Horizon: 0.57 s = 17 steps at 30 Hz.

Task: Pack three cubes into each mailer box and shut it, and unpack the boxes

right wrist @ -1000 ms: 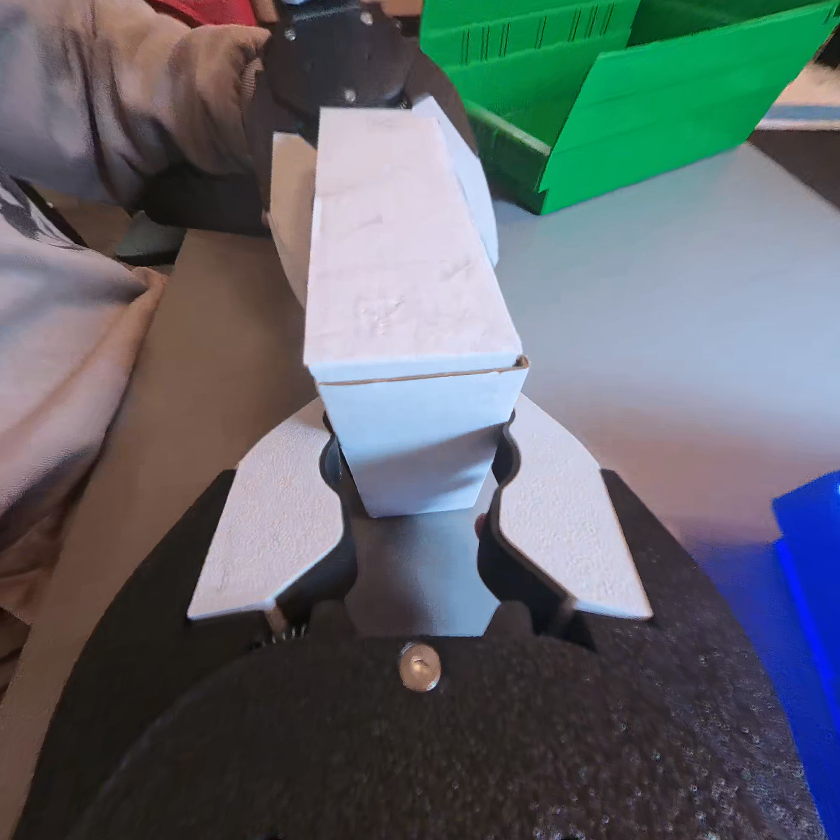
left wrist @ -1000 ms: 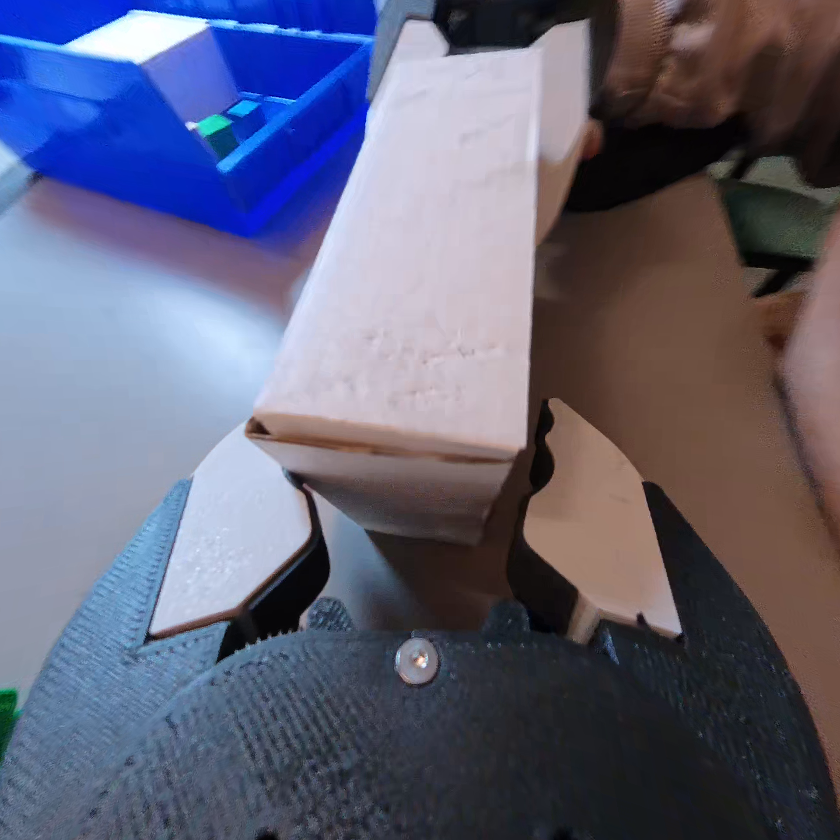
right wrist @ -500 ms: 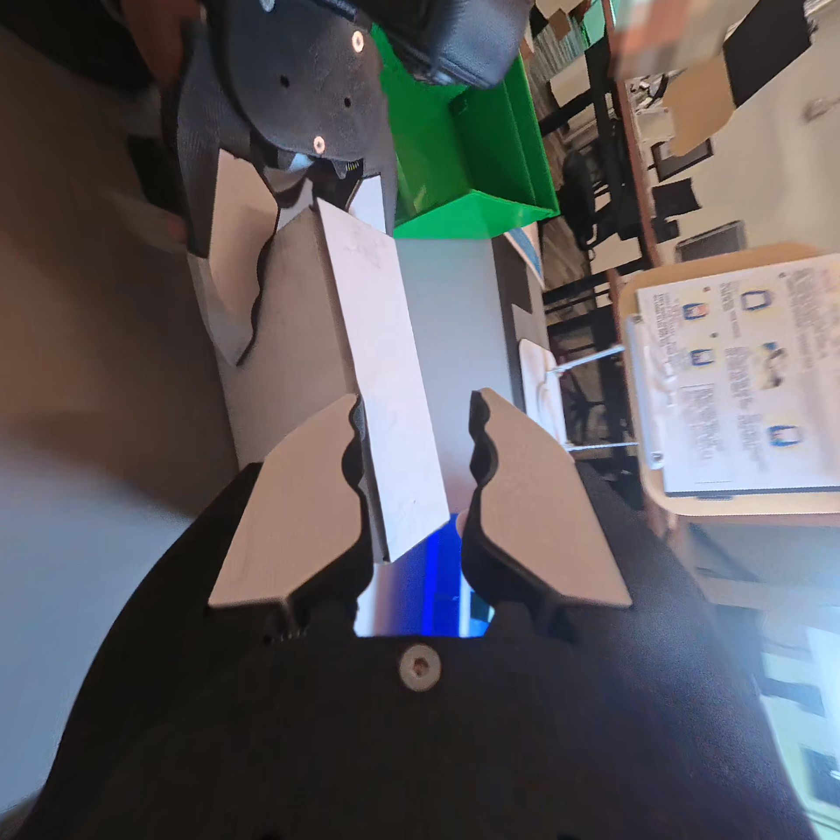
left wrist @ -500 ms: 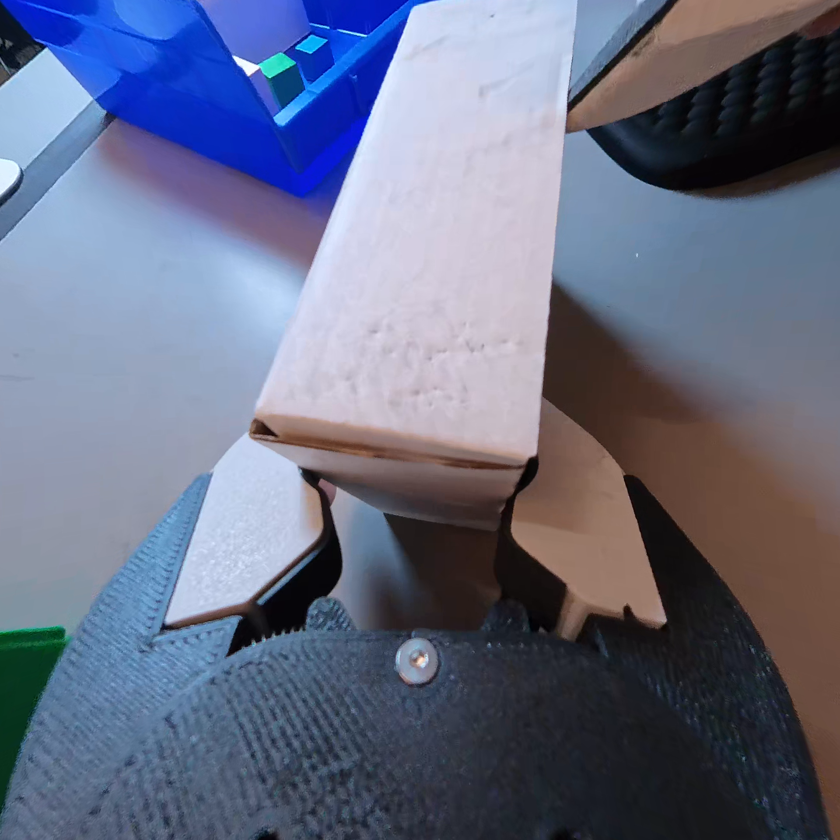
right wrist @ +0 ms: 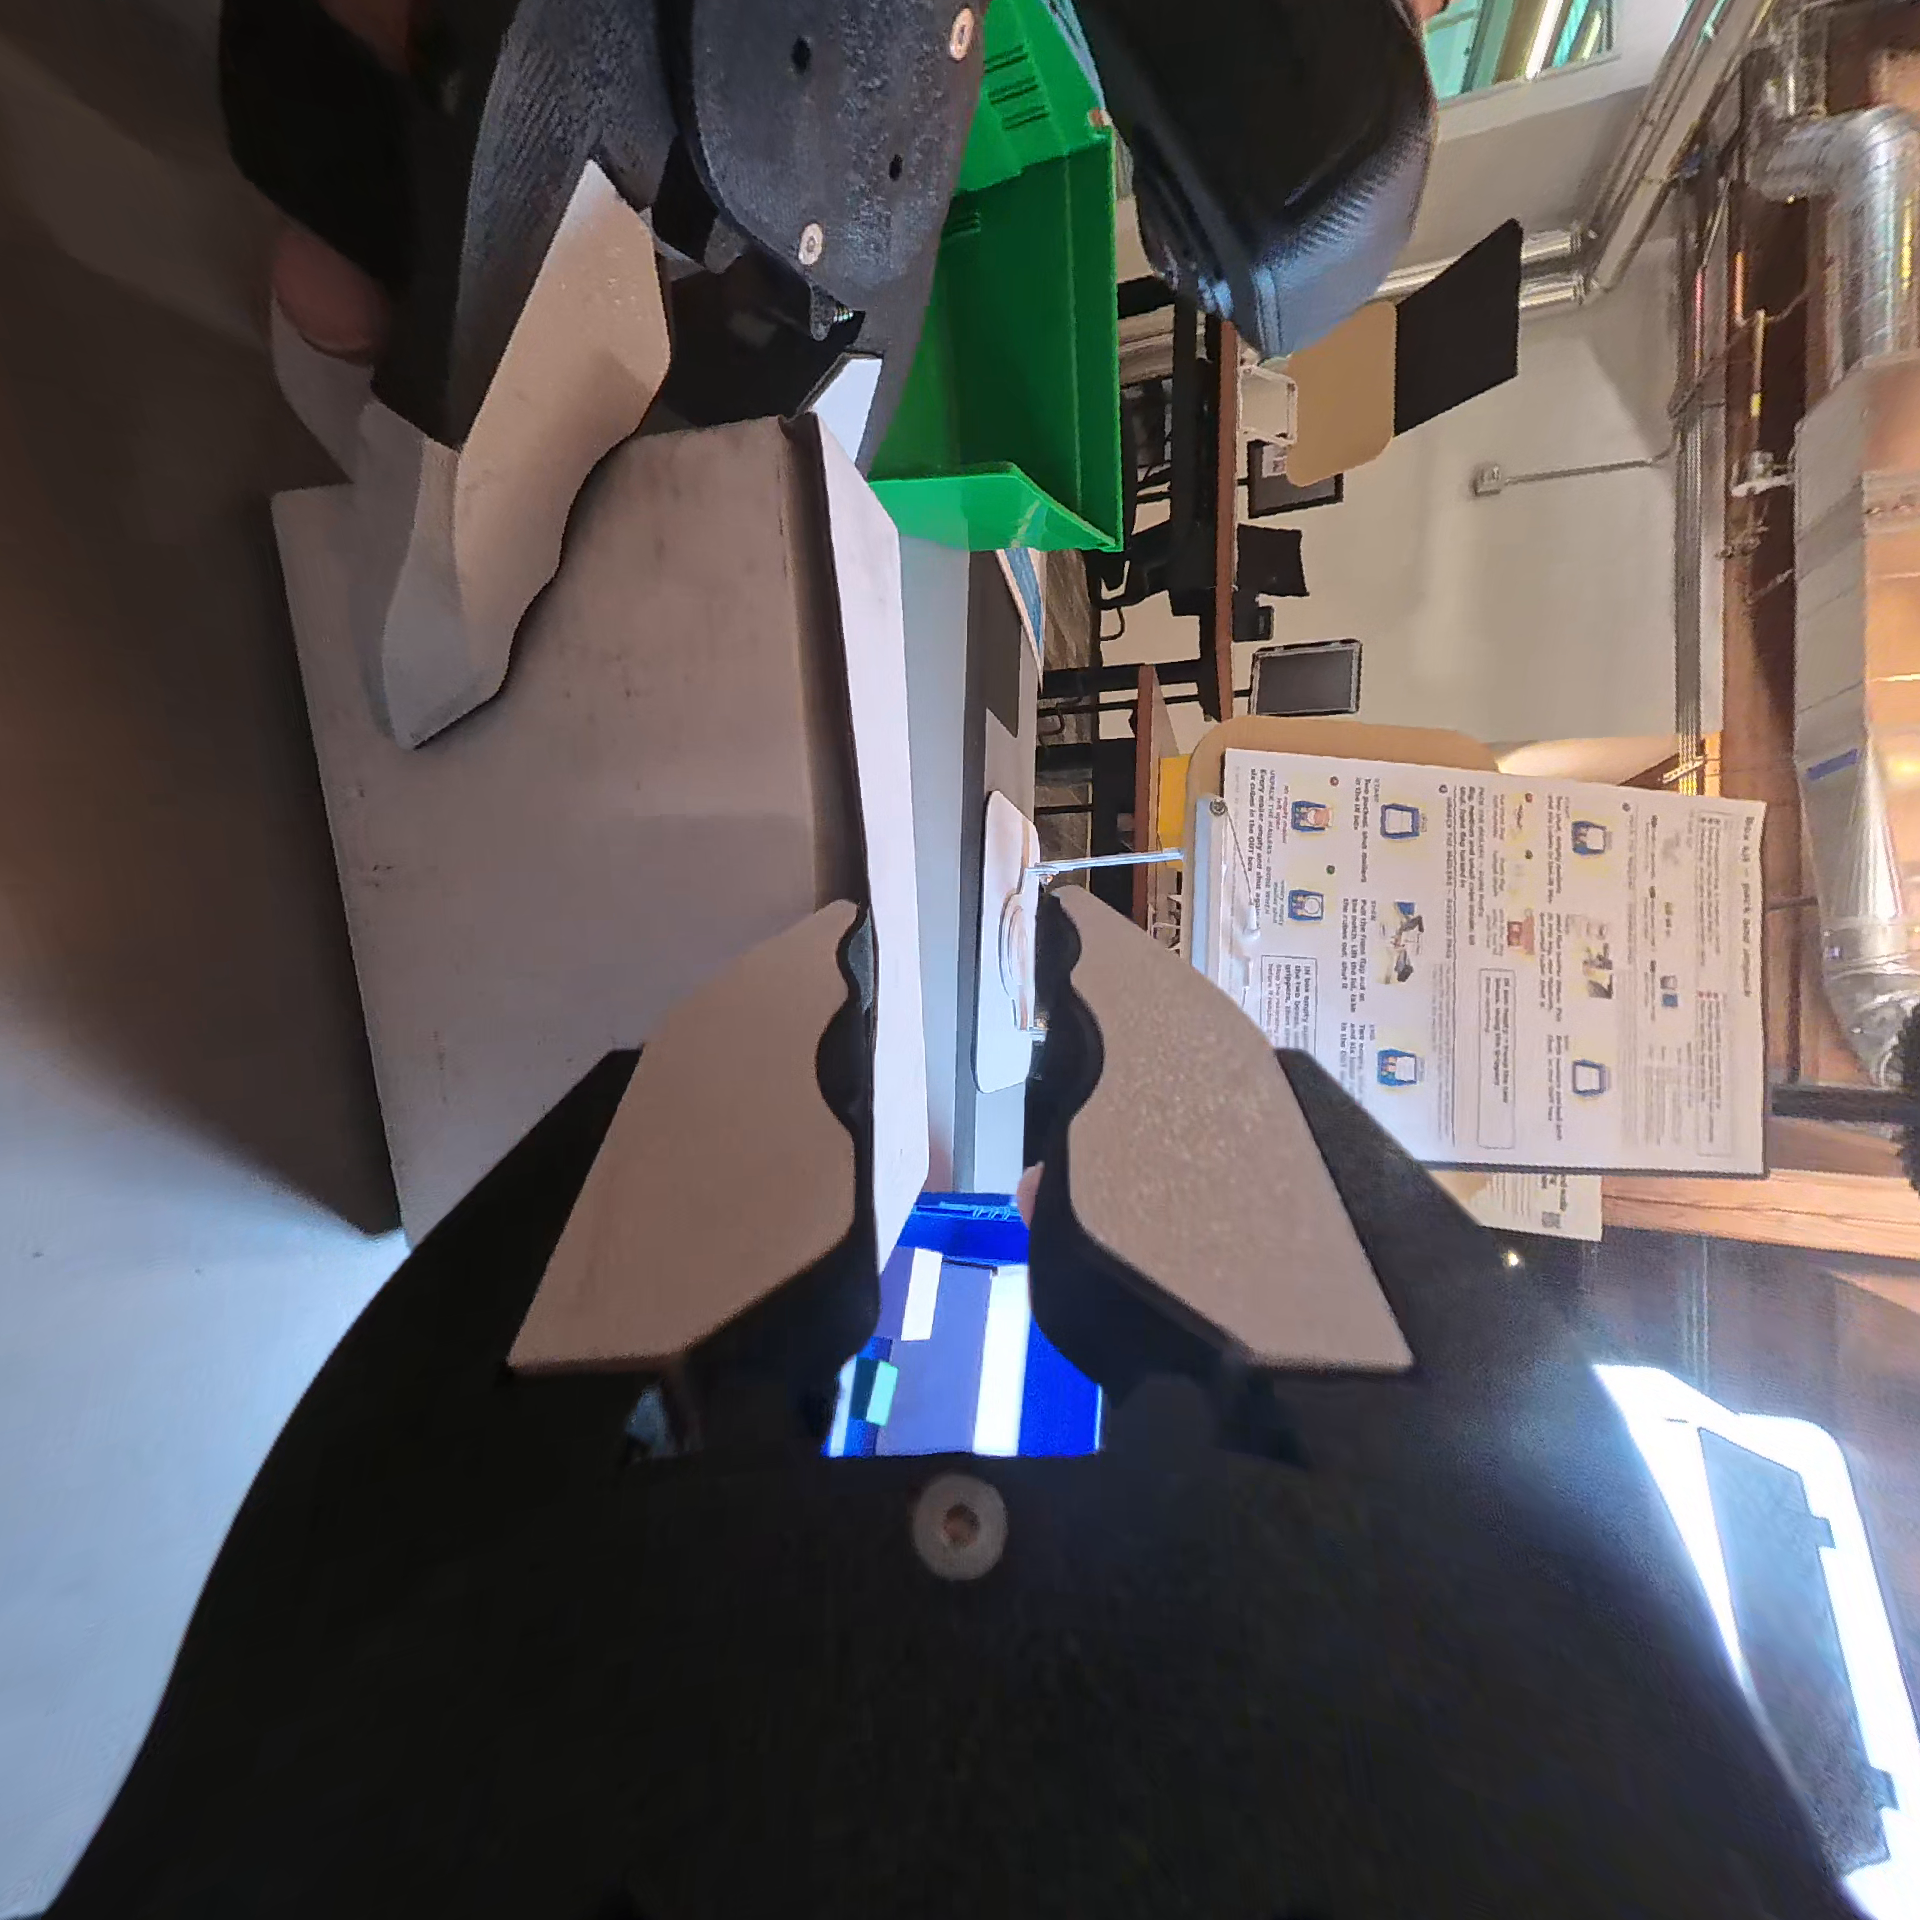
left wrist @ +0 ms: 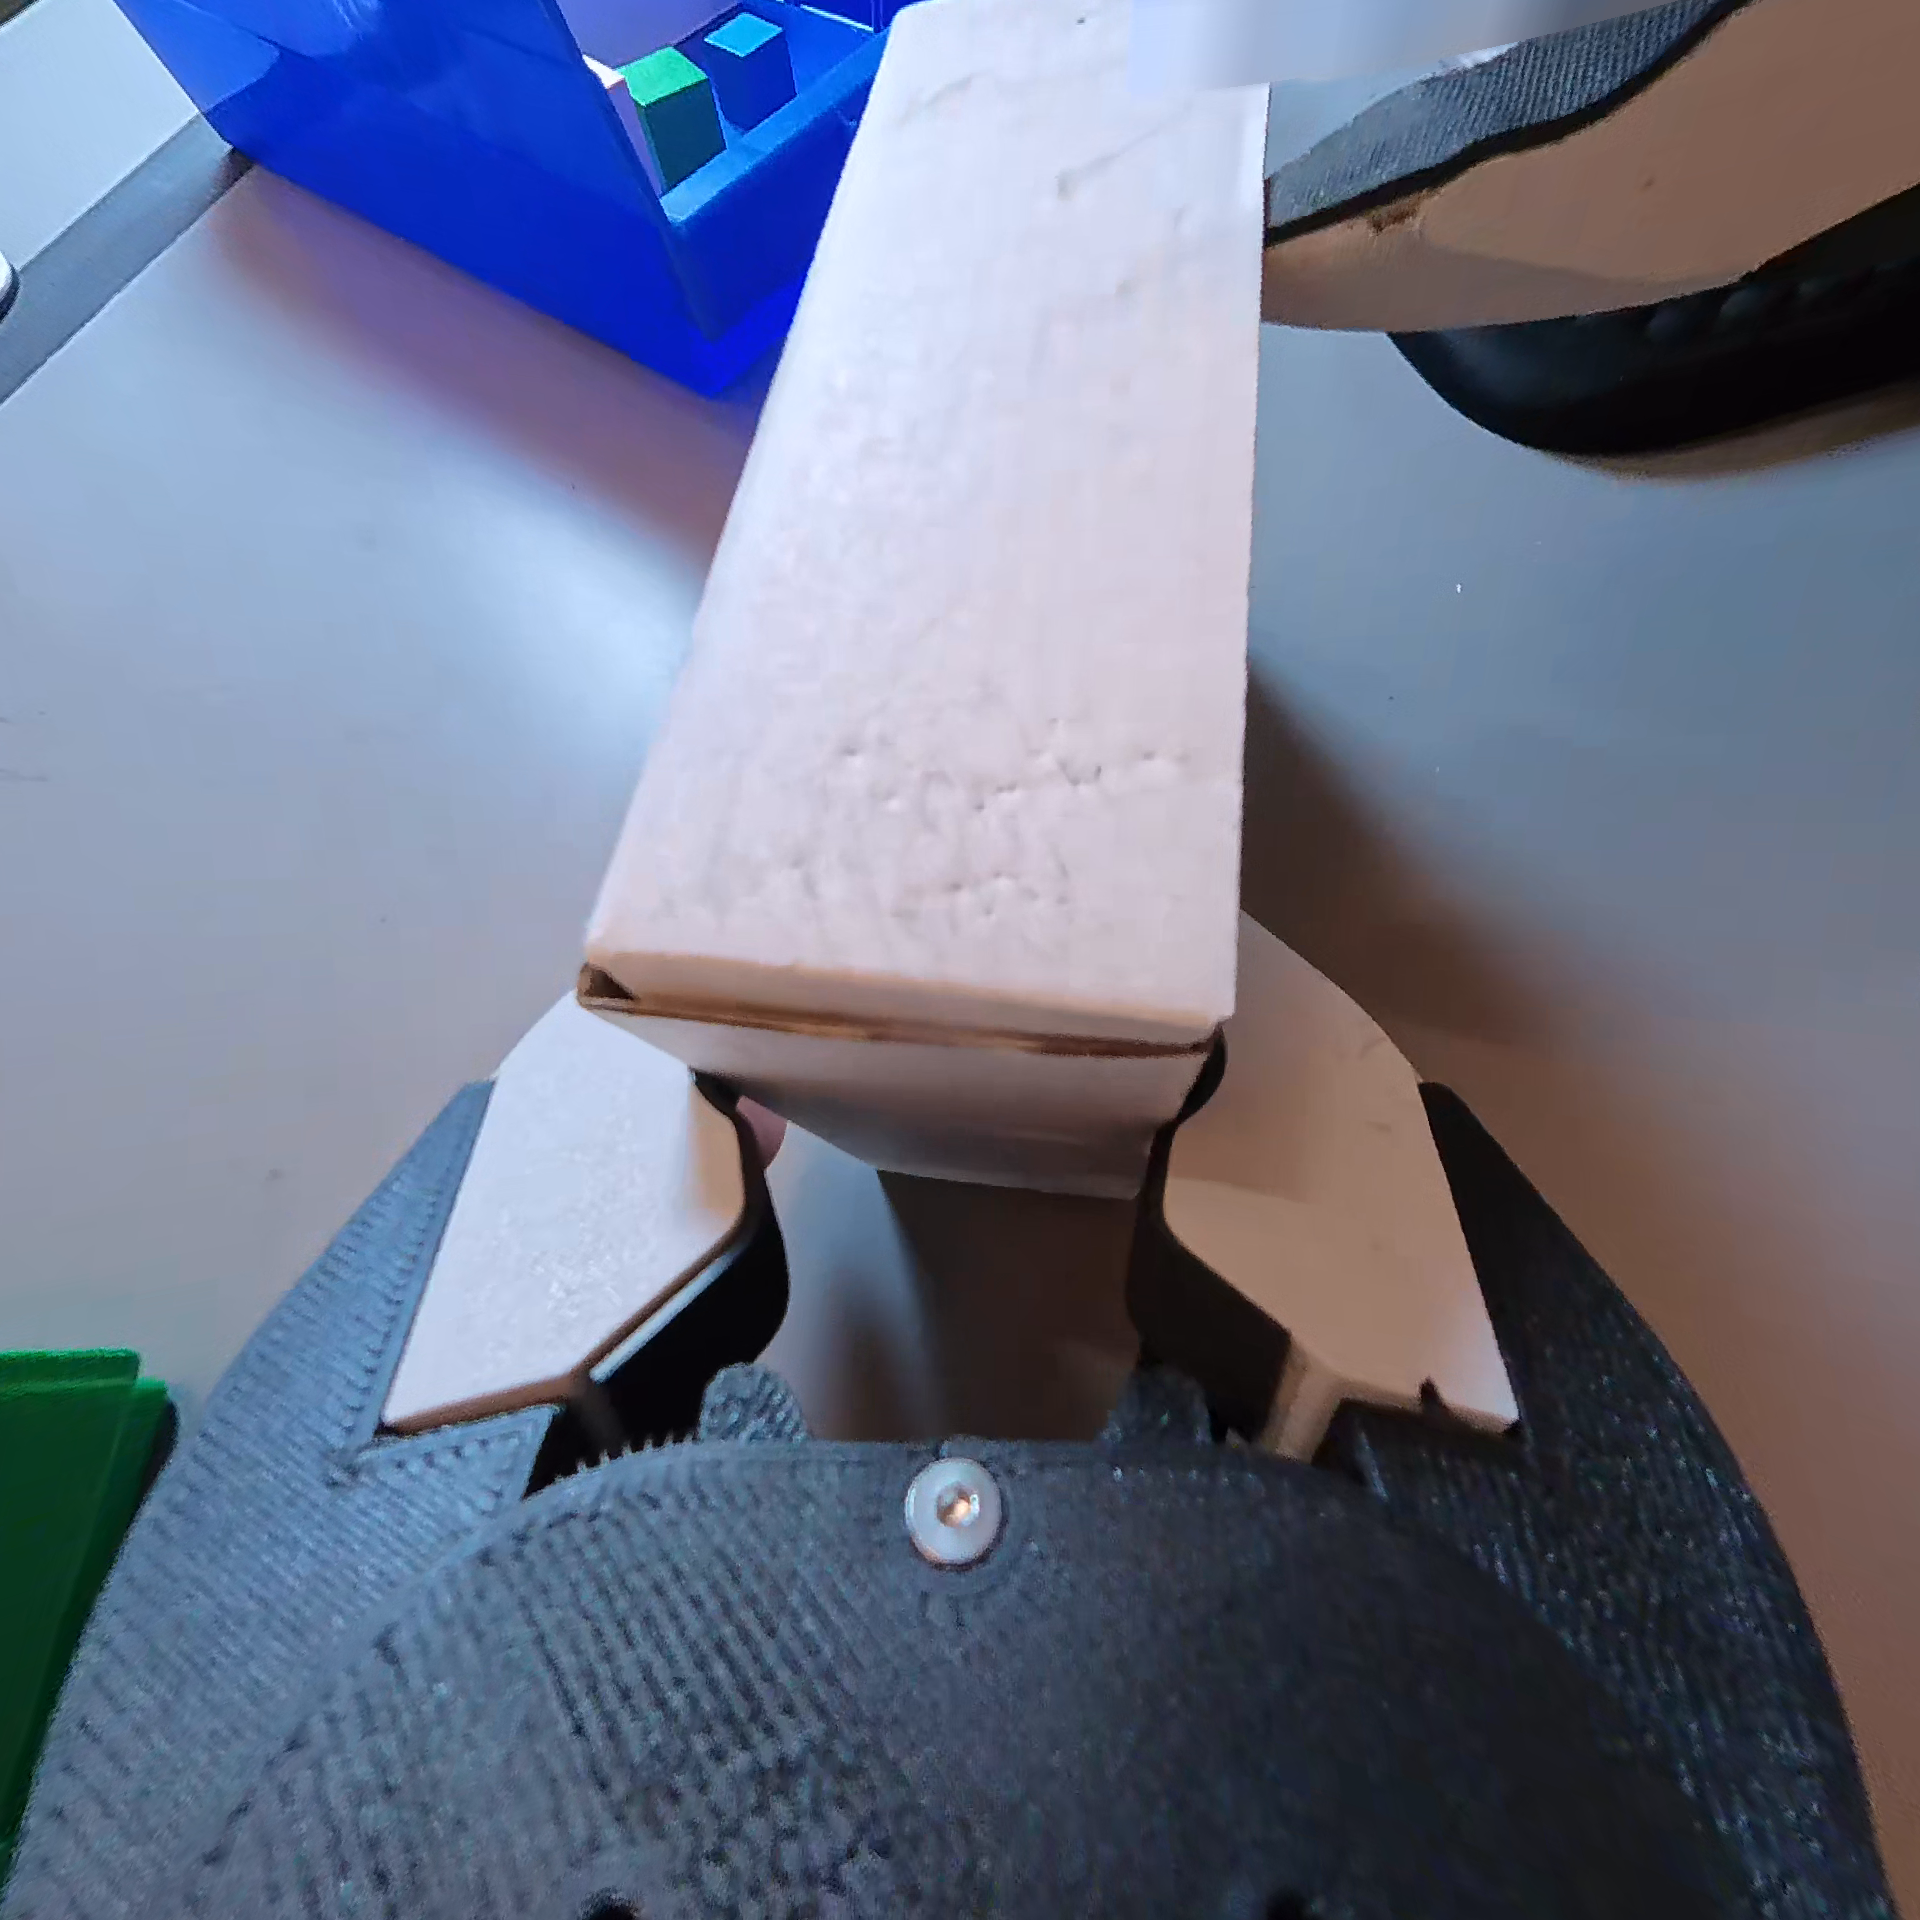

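A shut white mailer box (left wrist: pixel 966 582) is held lengthwise just above the grey table (left wrist: pixel 312 727). My left gripper (left wrist: pixel 966 1081) is shut on its near end. In the right wrist view, which is rolled on its side, the box (right wrist: pixel 623 831) shows one broad face with the left gripper (right wrist: pixel 644 499) clamped on its far end. My right gripper (right wrist: pixel 951 1018) is open. Its jaws straddle the box's long edge, one finger (right wrist: pixel 748 1143) lies against the broad face, and a gap shows on the other side. One right finger (left wrist: pixel 1507 249) shows in the left wrist view at the box's far end.
A blue bin (left wrist: pixel 499 156) beyond the box holds a green cube (left wrist: pixel 675 104), a blue cube (left wrist: pixel 743 62) and a white box. It also shows between my right fingers (right wrist: pixel 956 1351). A green bin (right wrist: pixel 1018 364) stands behind the left gripper. A printed sheet (right wrist: pixel 1486 987) stands off the table. One gripper's finger ends stand about 10 centimetres off the other's.
My right gripper let go of the box's end, rolled onto its side and opened around the box's long edge. My left gripper closed on the near end. The box swung toward the blue bin.
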{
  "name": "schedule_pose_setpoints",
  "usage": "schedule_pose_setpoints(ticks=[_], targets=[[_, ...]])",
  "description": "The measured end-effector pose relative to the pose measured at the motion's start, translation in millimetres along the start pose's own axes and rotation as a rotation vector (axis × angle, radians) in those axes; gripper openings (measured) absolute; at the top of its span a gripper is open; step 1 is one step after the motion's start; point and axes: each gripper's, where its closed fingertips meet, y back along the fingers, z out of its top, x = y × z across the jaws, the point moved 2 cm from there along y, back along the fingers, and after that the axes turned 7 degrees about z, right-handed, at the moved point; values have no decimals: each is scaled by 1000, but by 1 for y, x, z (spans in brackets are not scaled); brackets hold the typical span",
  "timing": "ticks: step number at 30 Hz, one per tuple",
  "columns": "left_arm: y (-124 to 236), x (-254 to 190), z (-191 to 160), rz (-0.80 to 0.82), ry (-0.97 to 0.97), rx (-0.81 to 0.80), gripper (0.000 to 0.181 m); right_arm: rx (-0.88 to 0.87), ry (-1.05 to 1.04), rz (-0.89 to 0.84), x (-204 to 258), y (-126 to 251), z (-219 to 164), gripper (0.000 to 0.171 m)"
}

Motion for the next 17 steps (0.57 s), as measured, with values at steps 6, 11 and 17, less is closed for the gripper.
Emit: schedule_pose_setpoints(ticks=[6,11,17], targets=[[0,-2,-1,-1,-15,6,82,13,70,24,-1,-3,3,30],[2,-3,-1,-20,-7,-2,81,31,63,9,-3,-8,5,26],[8,-11,4,-22,-106,-48,80,43,103,99,4,-15,9,2]])
